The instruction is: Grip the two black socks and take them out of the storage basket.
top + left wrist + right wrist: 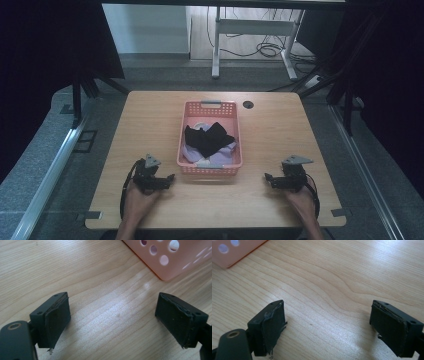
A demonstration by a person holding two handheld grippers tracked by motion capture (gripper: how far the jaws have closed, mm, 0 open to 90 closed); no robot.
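A pink perforated basket (186, 131) stands in the middle of the wooden table (145, 115). A black cloth (207, 137) lies in it on top of pale lilac and white fabric (192, 152). My left gripper (170, 178) rests on the table left of the basket's near corner, its jaws wide apart over bare wood. In the left gripper view (113, 322) that basket corner (170, 257) sits at the top right. My right gripper (266, 177) rests right of the basket, open with nothing between its jaws. The right gripper view (328, 327) has the basket corner (229, 251) at top left.
A round cable hole (248, 104) sits in the table behind the basket's right side. Dark curtains hang at both sides, and a white desk frame (252, 30) with cables stands on the floor beyond the table. Metal brackets mark the table's near corners.
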